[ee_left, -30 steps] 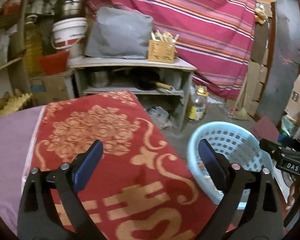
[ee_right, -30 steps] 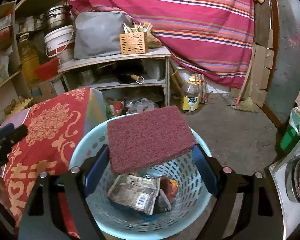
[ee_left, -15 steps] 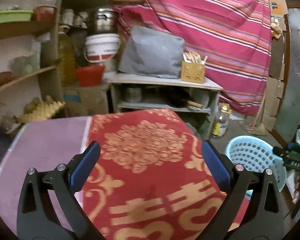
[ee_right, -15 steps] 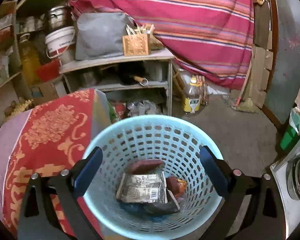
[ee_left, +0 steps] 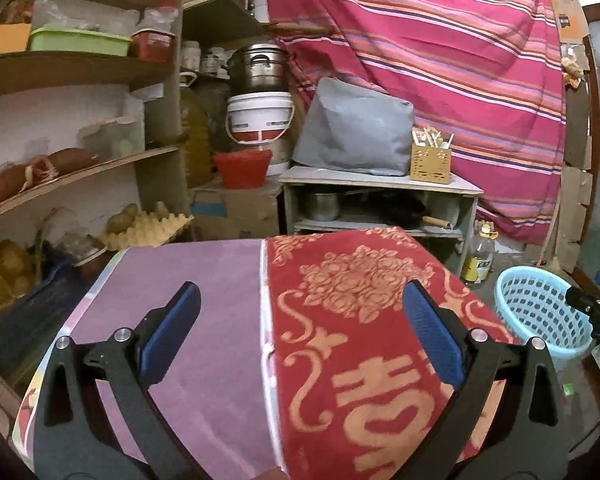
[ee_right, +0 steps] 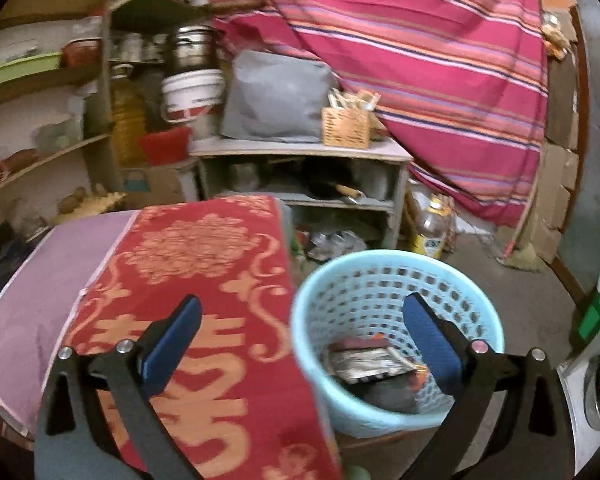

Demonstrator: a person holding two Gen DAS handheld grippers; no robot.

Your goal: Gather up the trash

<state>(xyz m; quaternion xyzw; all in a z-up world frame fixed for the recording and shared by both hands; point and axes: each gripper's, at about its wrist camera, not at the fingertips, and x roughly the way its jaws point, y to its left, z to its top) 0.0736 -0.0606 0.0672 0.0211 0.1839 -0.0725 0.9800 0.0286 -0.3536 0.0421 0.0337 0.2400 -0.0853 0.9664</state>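
Note:
A light blue plastic basket (ee_right: 340,280) stands on the floor beside the table and holds several pieces of trash (ee_right: 364,360), among them a silver wrapper and a dark red pad. My right gripper (ee_right: 300,340) is open and empty, above the table edge and the basket's left rim. My left gripper (ee_left: 300,332) is open and empty over the table, which has a red patterned cloth (ee_left: 360,320) and a purple cloth (ee_left: 204,292). The basket also shows in the left wrist view (ee_left: 540,308) at far right.
A grey shelf unit (ee_left: 380,200) with a grey bag (ee_left: 352,128) and wooden holder (ee_left: 430,162) stands behind the table. Wooden shelves (ee_left: 80,176) with food fill the left. An oil bottle (ee_left: 478,256) stands on the floor. A striped curtain (ee_left: 440,40) hangs behind.
My right gripper opened and dropped the dark red pad into the basket, then swung left toward the table. My left gripper swung left over the table, away from the basket.

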